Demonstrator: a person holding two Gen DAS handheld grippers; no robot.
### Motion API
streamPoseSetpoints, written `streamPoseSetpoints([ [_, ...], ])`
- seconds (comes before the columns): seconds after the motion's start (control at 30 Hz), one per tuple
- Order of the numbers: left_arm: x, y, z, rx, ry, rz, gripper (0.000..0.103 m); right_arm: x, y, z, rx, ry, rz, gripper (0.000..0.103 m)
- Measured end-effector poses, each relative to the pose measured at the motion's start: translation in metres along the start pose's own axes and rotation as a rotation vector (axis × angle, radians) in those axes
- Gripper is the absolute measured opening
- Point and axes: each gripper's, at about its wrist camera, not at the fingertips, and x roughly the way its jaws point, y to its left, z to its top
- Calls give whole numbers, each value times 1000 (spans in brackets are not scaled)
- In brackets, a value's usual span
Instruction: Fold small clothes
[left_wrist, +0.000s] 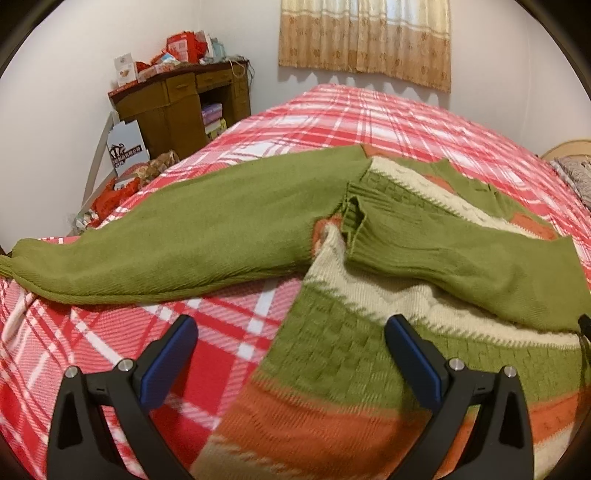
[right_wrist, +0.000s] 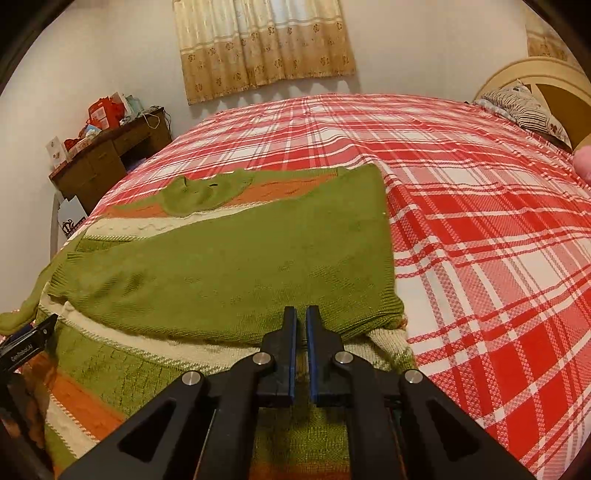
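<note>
A knit sweater (left_wrist: 332, 343) in green, cream and orange lies on the bed. Its left sleeve (left_wrist: 177, 236) stretches out to the left. Its right sleeve (left_wrist: 461, 266) is folded across the body. My left gripper (left_wrist: 290, 328) is open and empty, just above the sweater's left edge. In the right wrist view the sweater (right_wrist: 229, 273) fills the near left, with the folded green sleeve on top. My right gripper (right_wrist: 301, 314) has its jaws nearly together with a thin gap, over the sleeve's near edge. No cloth shows between its pads.
The bed has a red and white plaid cover (right_wrist: 480, 221). A brown wooden desk (left_wrist: 177, 107) with boxes stands at the back left by the wall. A pillow (right_wrist: 524, 110) and headboard (right_wrist: 546, 74) are at the right. A curtain (right_wrist: 258, 44) hangs behind.
</note>
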Motion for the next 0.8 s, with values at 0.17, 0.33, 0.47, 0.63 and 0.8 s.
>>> streamPoseSetpoints([
  [0.17, -48, 54, 5, -143, -161, 141, 103, -2, -7, -2, 40, -7, 46, 5],
  [0.33, -69, 153, 30, -411, -217, 333, 103, -2, -11, -3, 64, -9, 73, 5],
  [0.47, -53, 220, 33, -581, -152, 447, 103, -2, -10, -4, 52, -8, 59, 6],
  [0.63, -25, 259, 40, -653, -97, 482, 96, -3, -10, -3, 57, -8, 65, 6],
  [0.8, 3, 275, 34, -747, 41, 513, 81, -3, -10, -3, 60, -8, 67, 6],
])
